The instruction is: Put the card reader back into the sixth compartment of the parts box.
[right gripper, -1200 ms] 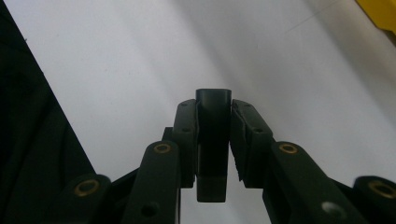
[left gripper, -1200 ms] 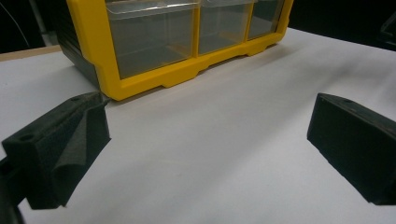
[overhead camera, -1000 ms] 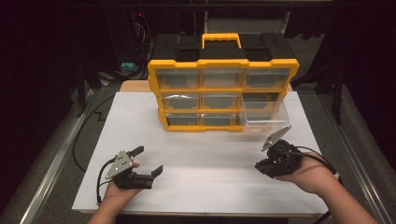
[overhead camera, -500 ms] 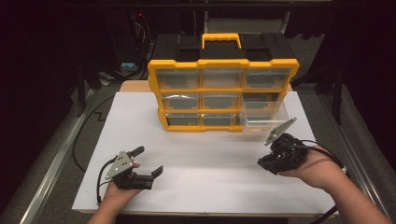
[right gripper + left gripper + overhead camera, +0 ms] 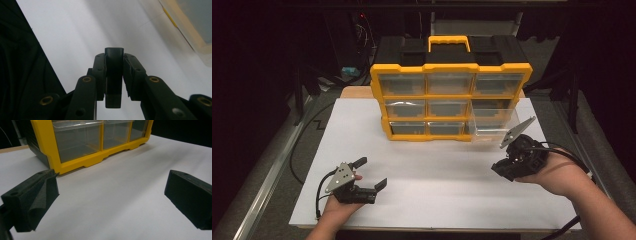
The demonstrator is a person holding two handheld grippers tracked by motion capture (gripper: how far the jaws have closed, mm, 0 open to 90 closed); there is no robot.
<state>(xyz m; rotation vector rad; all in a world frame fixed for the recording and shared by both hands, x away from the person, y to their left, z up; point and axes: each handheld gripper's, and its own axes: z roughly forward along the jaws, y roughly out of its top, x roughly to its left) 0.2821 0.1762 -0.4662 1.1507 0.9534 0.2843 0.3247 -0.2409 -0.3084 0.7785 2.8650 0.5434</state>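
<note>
A yellow organizer [image 5: 451, 67] with clear drawers stands upright at the back middle of the white table [image 5: 427, 200]. Its lower right drawer [image 5: 493, 125] is pulled out toward me. My right gripper [image 5: 498, 170] is just in front of that drawer, shut on a small black piece [image 5: 114, 72] that sits between its jaws in the right gripper view [image 5: 114, 53]. My left gripper [image 5: 372, 172] rests near the front left of the table, open and holding nothing. In the left gripper view [image 5: 112, 192] its jaws stand wide apart, facing the organizer's bottom row [image 5: 75, 165].
A black case with a yellow handle [image 5: 449, 42] sits behind the organizer. Dark floor and cables [image 5: 304, 145] lie left of the table; a metal rail [image 5: 262, 190] runs along that side. The table's right edge is close to the right hand [image 5: 562, 175].
The right gripper has shifted slightly up and toward the pulled-out drawer, its grey plate tilting more upright. The left gripper has stayed put.
</note>
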